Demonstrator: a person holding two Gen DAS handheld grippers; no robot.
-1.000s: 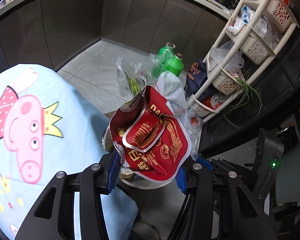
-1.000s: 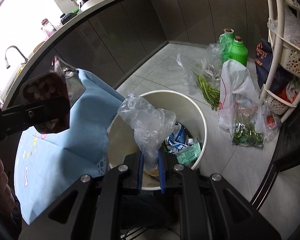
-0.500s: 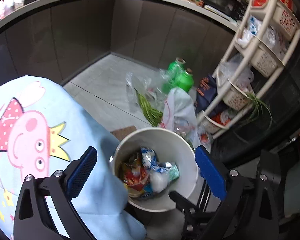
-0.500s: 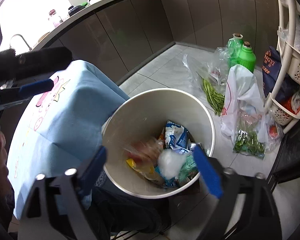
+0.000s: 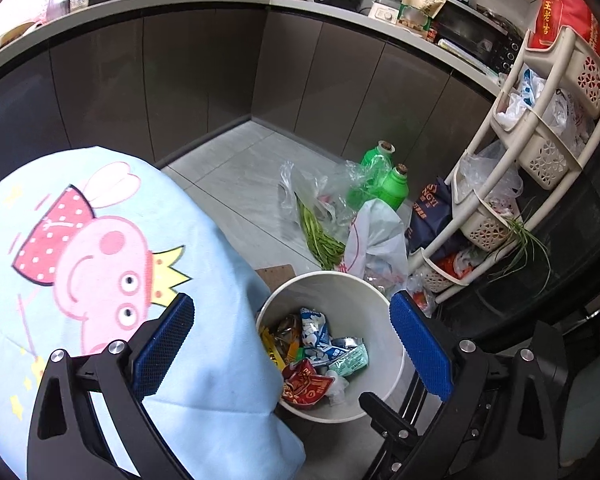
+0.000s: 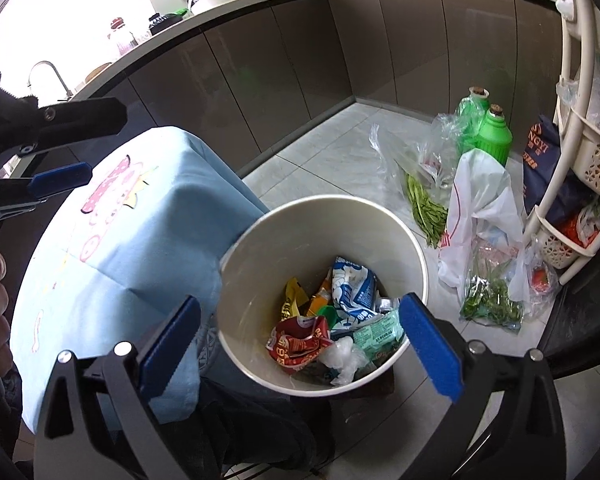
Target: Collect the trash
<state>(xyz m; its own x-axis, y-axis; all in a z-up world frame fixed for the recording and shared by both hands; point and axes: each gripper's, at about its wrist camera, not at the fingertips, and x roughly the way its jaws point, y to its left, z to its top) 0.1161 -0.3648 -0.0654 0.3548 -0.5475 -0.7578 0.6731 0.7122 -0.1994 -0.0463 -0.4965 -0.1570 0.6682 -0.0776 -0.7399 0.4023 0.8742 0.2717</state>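
Beside the blue cloth (image 6: pixel 148 240), on the floor, wrappers (image 6: pixel 300 344) are being held loose in the white bin (image 6: pixel 380 212); light, crinkly, best pinched by an edge. Both grippers, left (image 5: pixel 292 340) and right (image 6: pixel 300 336), are being held wide apart, empty.

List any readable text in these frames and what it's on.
"王老吉": red bag on top of the white basket rack.
"NGYI", partly cut off: dark blue bag on the floor by the rack.
Print on the red wrapper, the blue-white wrapper and the green packet in the bin: too small and crumpled to read.
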